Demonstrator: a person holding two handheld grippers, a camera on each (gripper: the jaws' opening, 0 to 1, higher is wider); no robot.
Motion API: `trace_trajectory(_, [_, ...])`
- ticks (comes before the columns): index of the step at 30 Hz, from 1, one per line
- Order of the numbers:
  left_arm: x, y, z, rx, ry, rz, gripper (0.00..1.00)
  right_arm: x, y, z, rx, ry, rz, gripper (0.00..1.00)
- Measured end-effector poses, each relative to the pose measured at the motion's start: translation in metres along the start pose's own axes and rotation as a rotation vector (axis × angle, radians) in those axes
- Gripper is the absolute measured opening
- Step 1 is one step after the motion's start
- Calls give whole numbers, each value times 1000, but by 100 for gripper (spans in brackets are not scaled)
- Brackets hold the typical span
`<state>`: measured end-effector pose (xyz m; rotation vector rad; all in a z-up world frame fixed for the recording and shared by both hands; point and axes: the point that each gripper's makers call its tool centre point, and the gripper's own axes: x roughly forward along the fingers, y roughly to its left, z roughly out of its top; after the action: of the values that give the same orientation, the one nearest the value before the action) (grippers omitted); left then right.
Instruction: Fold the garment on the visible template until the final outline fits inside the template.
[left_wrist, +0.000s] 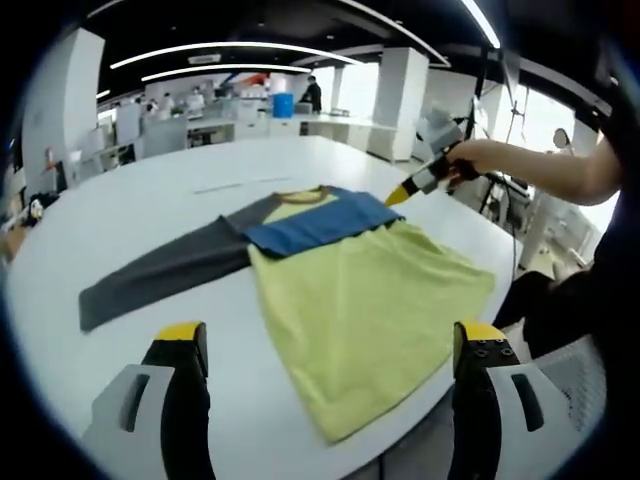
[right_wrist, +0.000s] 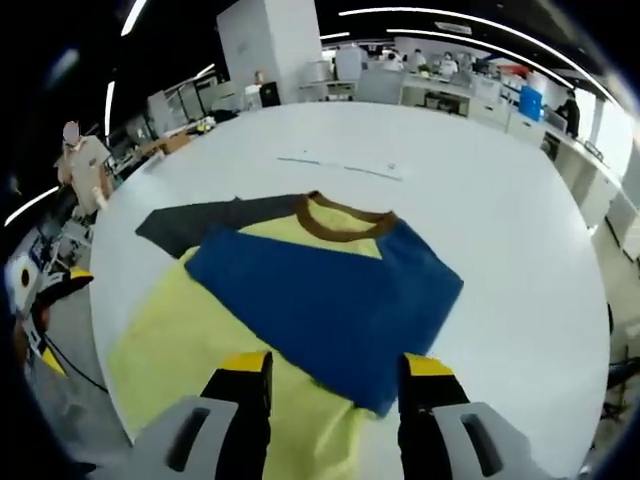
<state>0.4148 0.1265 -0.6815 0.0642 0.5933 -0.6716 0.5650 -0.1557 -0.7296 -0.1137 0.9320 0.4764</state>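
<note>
Left gripper (left_wrist: 325, 365): its two yellow-tipped jaws rise at 7 and 5 o'clock of the left gripper view, standing wide apart with nothing between them but the cloth lying on the table beyond.
Right gripper (right_wrist: 335, 375): in the right gripper view its jaws come up at 6 o'clock, parted, over the near edge of the blue sleeve; whether the tips touch the cloth cannot be told. The same gripper shows in the left gripper view at 1 o'clock, held in a person's hand (left_wrist: 478, 158), its yellow tip at the blue sleeve's far end.
Garment (left_wrist: 350, 290): a long-sleeved shirt with a yellow-green body, lying flat on the table, spreading from centre toward 5 o'clock in the left gripper view.
Blue sleeve (right_wrist: 330, 300): folded across the chest of the shirt, lying below the collar, at centre of the right gripper view.
Grey sleeve (left_wrist: 165, 270): stretched out straight toward 9 o'clock in the left gripper view, not folded.
Collar (right_wrist: 340, 222): brown band, at 12 o'clock of the blue sleeve in the right gripper view.
Table (right_wrist: 500, 190): white and round, bearing the whole shirt; the shirt's hem reaches near its edge.
Template mark: a thin pale line (right_wrist: 340, 166) on the table beyond the collar.
Surroundings: open office with desks, white pillars and ceiling light strips; a standing person (right_wrist: 85, 165) at 9 o'clock of the right gripper view.
</note>
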Motion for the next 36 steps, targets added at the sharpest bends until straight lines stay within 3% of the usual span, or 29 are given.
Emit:
trace_trajectory(5, [-1, 2, -7, -7, 19, 7, 98, -2, -13, -14, 43, 8, -41, 34])
trace_trajectory(13, [0, 3, -5, -11, 10, 13, 98, 3, -23, -33, 56, 35, -88, 29])
trace_trajectory(17, [-1, 2, -6, -7, 14, 12, 98, 3, -29, -44, 20, 63, -136, 25])
trace_trajectory(28, [-4, 4, -8, -3, 22, 19, 97, 14, -32, -53, 71, 51, -151, 20])
trace_trajectory(30, [-4, 3, -8, -4, 22, 18, 97, 13, -37, -50, 86, 26, -189, 16])
trace_trajectory(36, [-6, 3, -9, -5, 24, 23, 97, 11, -41, -49, 104, 7, -193, 4])
